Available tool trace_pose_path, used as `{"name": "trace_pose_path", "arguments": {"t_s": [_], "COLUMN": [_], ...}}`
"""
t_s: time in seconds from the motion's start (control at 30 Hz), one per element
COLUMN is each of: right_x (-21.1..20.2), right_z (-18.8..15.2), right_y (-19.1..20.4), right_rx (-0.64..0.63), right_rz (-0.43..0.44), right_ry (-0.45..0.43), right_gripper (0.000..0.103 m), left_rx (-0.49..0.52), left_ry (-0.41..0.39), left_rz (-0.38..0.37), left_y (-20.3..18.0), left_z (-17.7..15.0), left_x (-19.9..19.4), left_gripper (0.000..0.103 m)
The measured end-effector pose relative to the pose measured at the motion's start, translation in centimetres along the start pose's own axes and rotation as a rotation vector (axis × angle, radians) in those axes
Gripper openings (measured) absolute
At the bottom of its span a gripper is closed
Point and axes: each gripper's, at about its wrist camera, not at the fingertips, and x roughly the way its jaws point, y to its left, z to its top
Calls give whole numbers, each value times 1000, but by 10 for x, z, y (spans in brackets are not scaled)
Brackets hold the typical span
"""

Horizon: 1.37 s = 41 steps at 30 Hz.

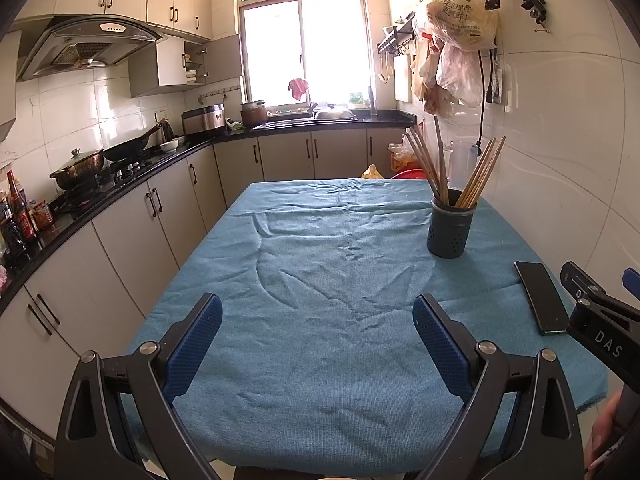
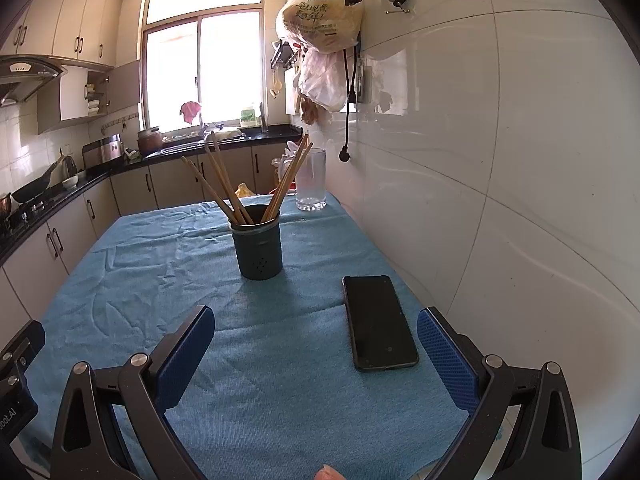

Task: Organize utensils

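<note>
A dark grey perforated utensil holder (image 1: 451,227) (image 2: 258,243) stands upright on the blue tablecloth (image 1: 320,280) (image 2: 168,264), toward the wall side. Several wooden chopsticks (image 1: 478,174) (image 2: 224,184) lean out of it to both sides. My left gripper (image 1: 318,342) hovers open over the near middle of the cloth, nothing between its blue pads. My right gripper (image 2: 316,350) is also open and empty, near the front edge, well short of the holder. The right gripper's black frame (image 1: 600,320) shows at the right edge of the left wrist view.
A black phone (image 2: 378,322) (image 1: 540,296) lies flat on the cloth near the wall, just inside the right gripper's right finger. A clear glass (image 2: 311,180) stands at the far end. White tiled wall (image 2: 500,200) on the right; counters and stove (image 1: 100,176) on the left.
</note>
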Motion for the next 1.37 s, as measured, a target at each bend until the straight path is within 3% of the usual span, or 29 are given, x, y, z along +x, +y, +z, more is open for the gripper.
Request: {"name": "trace_pose_path", "arguments": {"t_s": [1.37], "right_x": [9], "right_z": [-8], "right_y": [7], "right_rx": [-22], "right_rz": [16], "right_ry": [25], "right_gripper": [103], "left_rx": [-30], "left_ry": [5], "left_rz": [21], "left_y": [8], "left_z": [-4], "left_x": [6], "left_gripper": [96]}}
